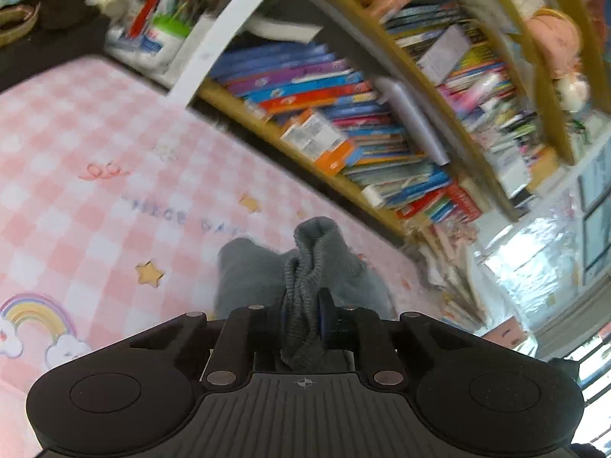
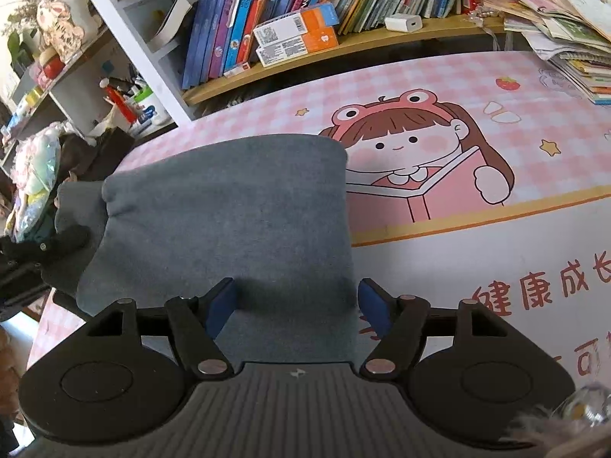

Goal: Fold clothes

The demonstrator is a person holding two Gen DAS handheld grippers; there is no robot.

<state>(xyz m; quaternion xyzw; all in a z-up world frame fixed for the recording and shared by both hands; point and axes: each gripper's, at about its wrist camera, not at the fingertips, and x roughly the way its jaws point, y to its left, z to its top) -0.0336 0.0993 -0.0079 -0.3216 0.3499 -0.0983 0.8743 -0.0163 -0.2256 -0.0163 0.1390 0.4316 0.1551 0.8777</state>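
Right up close in the left wrist view, the left gripper (image 1: 301, 328) is clamped tight on a bunched, ribbed edge of the grey garment (image 1: 305, 267), the cloth squeezed between the pads and rising in a fold just ahead of the fingers. Behind it the pink checked table cover (image 1: 95, 160) tilts hard, with a rainbow and stars printed on it, and the bookshelf (image 1: 343, 114) streaks across in blur. Over to the right wrist view, and here is what the left one can't give us: the garment (image 2: 229, 210) lies spread and folded flat on the table cover (image 2: 496, 87), a neat rounded far edge, its right side running straight down toward the camera. The right gripper (image 2: 296, 309) has its jaws well apart, hanging over the near part of the cloth, blue pads (image 2: 219, 305) either side and nothing pinched between them. This view also shows the cartoon girl with a frog hat (image 2: 412, 141) printed beside the garment, a pile of booklets (image 2: 573, 38) at the far right corner, and the books sharp on the shelf (image 2: 305, 7). At the left edge, a dark shape beside the cloth, too cut off to identify
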